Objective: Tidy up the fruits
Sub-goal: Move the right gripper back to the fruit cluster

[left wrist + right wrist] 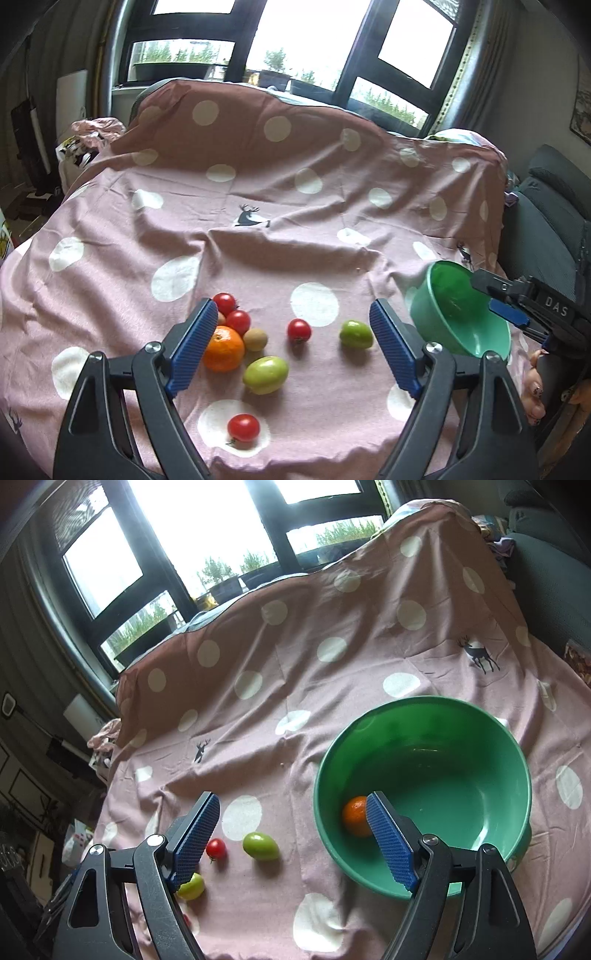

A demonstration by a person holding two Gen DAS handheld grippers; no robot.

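Our left claw point(295, 339) stands wide apart and grips nothing, hovering over the fruits on the pink polka-dot cloth point(258, 229). Between its fingers lie a red cherry tomato point(299, 329), a green tomato point(265, 374) and, at six o'clock, another cherry tomato point(243, 427). An orange point(223, 348) rests against the left finger with a kiwi point(255, 339) beside it; a second green tomato point(355, 333) sits at three o'clock. Our right claw point(291, 834) is also wide and bare, its right finger point(388, 843) reaching over the rim of the green bowl point(480, 760), where one orange point(355, 815) lies against the near wall.
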